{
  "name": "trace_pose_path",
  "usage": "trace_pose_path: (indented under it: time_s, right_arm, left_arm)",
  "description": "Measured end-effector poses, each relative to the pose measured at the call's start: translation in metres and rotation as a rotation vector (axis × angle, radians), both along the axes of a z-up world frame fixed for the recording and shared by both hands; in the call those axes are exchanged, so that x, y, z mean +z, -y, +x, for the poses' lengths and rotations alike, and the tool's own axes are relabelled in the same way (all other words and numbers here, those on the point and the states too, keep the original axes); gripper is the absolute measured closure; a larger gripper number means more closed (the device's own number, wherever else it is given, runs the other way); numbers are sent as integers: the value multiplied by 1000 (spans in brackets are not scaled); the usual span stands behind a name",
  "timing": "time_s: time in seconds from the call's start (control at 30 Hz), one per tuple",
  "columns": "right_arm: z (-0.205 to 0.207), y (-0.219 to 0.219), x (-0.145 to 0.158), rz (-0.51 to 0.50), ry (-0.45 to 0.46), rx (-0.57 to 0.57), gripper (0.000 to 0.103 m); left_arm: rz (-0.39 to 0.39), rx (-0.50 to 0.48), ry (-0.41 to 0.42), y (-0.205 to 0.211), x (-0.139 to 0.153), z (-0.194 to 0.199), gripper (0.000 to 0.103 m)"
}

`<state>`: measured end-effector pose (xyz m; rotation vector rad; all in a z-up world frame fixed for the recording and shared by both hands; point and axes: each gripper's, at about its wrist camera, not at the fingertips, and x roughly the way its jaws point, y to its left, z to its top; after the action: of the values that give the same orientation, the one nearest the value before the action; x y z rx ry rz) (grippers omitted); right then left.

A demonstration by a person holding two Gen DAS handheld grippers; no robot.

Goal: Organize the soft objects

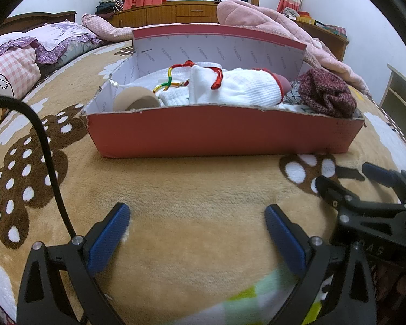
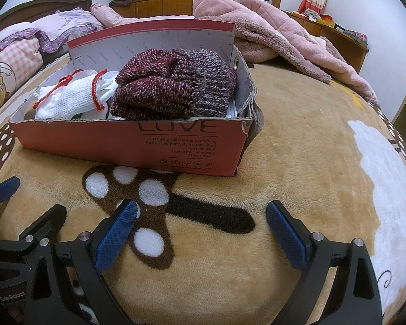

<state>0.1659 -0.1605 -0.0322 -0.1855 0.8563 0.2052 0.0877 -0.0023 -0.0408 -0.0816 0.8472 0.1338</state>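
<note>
Red shoe box [image 1: 216, 140], on the bed blanket [image 1: 192, 189] ahead of both tools: holds a maroon knit piece [image 2: 173, 86], white knit items [image 1: 246, 86] and a cardboard roll [image 1: 135, 98]. Left tool [image 1: 197, 214] and right tool [image 2: 201, 211]: both released, fingers spread, grasping nothing, side by side short of the box.

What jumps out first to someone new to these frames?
The red shoebox sits mid-bed on the tan mushroom-print blanket, stuffed full. A maroon knit bundle fills its right end, white knit items its middle. Both claws, left and right, are open and empty in front of it.
</note>
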Motion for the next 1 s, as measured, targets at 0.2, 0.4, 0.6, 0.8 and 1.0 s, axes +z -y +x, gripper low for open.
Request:
trace_pose_path:
  time_s: [0.2,0.4,0.6,0.8,1.0]
  right_arm:
    - [0,0,0,0,0,0,5]
    - [0,0,0,1,-1,0,5]
    - [0,0,-2,11,-7,1,4]
    - [0,0,-1,11,-8,1,4]
    - [0,0,-1,12,-8,1,4]
  left_arm:
    - [0,0,0,0,0,0,2]
    - [0,0,0,0,0,0,1]
    - [0,0,0,0,0,-1,1]
    - [0,0,0,0,0,0,1]
    - [0,0,0,0,0,-1,1]
